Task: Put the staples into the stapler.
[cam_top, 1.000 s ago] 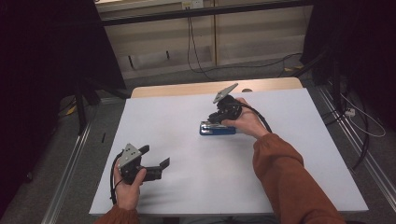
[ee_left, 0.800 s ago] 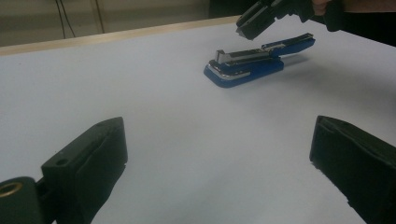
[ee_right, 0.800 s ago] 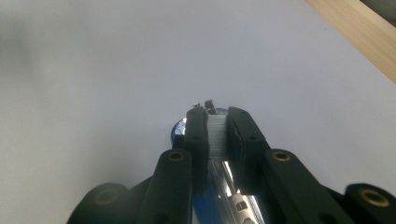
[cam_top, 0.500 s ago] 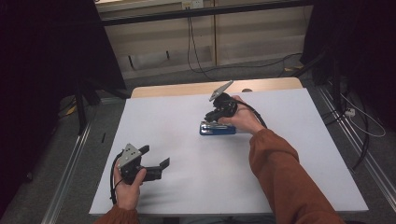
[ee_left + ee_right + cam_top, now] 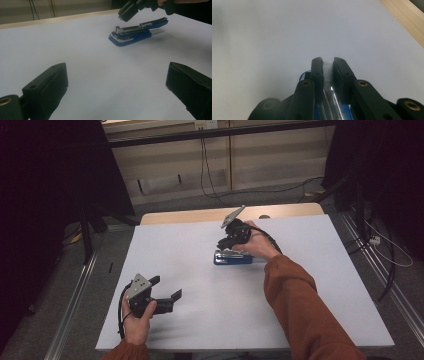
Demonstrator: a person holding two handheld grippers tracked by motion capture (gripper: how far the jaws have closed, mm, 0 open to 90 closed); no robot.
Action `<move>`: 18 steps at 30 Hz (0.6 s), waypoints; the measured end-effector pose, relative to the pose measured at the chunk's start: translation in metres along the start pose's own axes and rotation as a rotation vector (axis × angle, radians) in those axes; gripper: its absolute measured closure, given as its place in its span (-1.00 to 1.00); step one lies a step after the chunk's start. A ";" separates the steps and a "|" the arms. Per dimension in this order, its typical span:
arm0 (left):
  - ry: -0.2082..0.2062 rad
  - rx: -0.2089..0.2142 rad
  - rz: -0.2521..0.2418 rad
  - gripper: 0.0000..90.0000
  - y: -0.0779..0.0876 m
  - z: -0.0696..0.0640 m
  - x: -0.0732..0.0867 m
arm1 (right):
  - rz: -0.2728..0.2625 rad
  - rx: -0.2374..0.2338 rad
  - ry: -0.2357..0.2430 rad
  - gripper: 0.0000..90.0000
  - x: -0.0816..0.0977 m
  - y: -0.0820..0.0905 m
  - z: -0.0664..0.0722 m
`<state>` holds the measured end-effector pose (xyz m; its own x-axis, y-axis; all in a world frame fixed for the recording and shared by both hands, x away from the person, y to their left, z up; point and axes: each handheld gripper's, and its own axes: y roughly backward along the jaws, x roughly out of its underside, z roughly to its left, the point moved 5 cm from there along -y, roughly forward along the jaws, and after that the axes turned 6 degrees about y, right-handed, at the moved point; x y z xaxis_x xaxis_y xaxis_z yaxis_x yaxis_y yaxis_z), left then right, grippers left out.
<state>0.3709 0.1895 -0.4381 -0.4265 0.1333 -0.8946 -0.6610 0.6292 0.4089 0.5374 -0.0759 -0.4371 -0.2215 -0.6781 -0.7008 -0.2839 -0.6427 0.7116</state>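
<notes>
Over the last second very little has shifted. The blue stapler [image 5: 232,258] lies in the same spot, flat on the white worktop [image 5: 320,285] a little beyond its middle, and the right tongs [image 5: 223,242] are still poised over its front end, having moved only slightly. From the left gripper view, the tips of the right tongs [image 5: 122,16] hang just above the stapler's [image 5: 135,33] metal nose without touching it. In the right gripper view those tongs [image 5: 327,61] are drawn nearly together on a pale, ribbed sliver [image 5: 327,68]. This is possibly a strip of staples, though it is too blurred to be sure, and it sits over the stapler's shiny channel. The left tongs [image 5: 166,288] remain parked near the worktop's near left corner, well apart from the stapler, spread wide and holding nothing. Judged from this, the work is stalled at a fine alignment step. The right hand seems to be lining up over the stapler rather than lifting or carrying it, and the left has not joined in to steady the body.
</notes>
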 end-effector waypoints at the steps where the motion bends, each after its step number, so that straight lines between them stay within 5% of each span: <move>1: 0.000 0.000 0.000 -0.91 0.000 0.000 0.000 | -0.001 -0.008 0.005 0.76 0.000 0.000 0.000; 18: -0.003 0.003 0.001 -0.91 0.000 0.000 0.000 | 0.001 -0.035 0.132 0.76 0.000 -0.003 0.002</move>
<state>0.3709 0.1893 -0.4382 -0.4254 0.1362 -0.8947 -0.6585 0.6316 0.4093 0.5367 -0.0732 -0.4397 -0.0963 -0.7181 -0.6893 -0.2504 -0.6527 0.7150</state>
